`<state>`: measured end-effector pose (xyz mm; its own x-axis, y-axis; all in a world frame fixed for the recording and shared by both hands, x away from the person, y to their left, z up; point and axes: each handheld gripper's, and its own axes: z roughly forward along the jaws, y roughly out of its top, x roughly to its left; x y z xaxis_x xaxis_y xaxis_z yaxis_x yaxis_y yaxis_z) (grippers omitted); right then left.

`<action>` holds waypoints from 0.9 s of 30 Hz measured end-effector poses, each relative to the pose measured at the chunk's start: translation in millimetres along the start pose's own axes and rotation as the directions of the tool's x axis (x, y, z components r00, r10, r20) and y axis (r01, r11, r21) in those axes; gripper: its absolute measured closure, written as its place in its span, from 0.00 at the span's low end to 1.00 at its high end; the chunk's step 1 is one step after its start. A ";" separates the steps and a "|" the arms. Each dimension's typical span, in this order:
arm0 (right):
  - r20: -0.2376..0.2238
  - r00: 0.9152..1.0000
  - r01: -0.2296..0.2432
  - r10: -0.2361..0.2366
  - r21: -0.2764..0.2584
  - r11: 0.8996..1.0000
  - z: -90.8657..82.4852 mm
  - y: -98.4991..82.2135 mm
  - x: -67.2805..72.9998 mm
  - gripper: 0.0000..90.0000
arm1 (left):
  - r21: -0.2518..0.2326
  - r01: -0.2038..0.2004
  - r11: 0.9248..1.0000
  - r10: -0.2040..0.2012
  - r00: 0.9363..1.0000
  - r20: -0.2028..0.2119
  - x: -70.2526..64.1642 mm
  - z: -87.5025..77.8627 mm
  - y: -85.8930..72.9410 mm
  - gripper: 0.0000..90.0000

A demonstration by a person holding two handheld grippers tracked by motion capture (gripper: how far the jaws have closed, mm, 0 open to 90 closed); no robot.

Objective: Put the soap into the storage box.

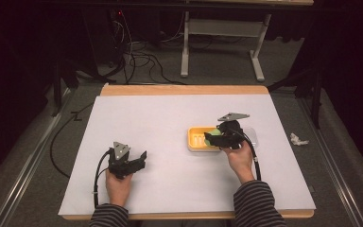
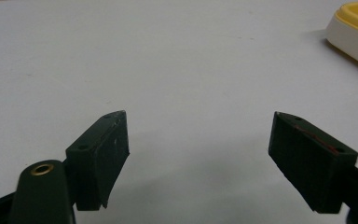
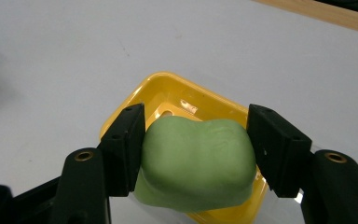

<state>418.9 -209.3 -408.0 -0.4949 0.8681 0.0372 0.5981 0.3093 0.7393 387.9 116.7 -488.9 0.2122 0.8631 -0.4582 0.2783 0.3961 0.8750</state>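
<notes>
My right gripper [image 3: 196,154] is clamped on a soft green lump [image 3: 198,163] — both pads press into its sides — and it hangs just above the yellow tray [image 3: 168,91] (the tray sits under and ahead of my jaws). My left gripper [image 2: 198,161] rests apart over the bare white table [image 2: 168,60], jaws spread wide with nothing between them, the tray well off to its front right.

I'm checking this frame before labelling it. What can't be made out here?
- Green lump: its underside, hidden by its own bulk in the right gripper view; touching the yellow tray or held above, cannot tell.
- Tray floor: mostly hidden by the lump.
- High view: right gripper covers the tray's right part.
- Left gripper view: tray cut off by the edge.
</notes>
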 end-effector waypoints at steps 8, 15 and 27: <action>0.005 1.000 -0.009 0.009 0.005 1.000 7.5 1.6 -1.1 0.44 | 0.001 -0.001 1.000 0.001 1.000 -0.001 0.3 0.1 0.0 0.23; 0.010 1.000 -0.008 0.008 0.038 0.999 16.2 2.3 -2.4 0.44 | 0.003 0.000 1.000 0.000 1.000 0.000 0.4 0.0 0.2 0.23; 0.038 0.999 -0.011 0.009 0.052 0.999 29.4 4.5 -0.7 0.41 | 0.004 -0.003 1.000 0.003 1.000 -0.002 0.6 0.1 0.1 0.23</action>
<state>440.4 -197.1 -424.5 -0.4651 0.8851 0.0182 0.6354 0.3194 0.7030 388.2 117.3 -489.1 0.2111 0.8649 -0.4554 0.2819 0.3922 0.8756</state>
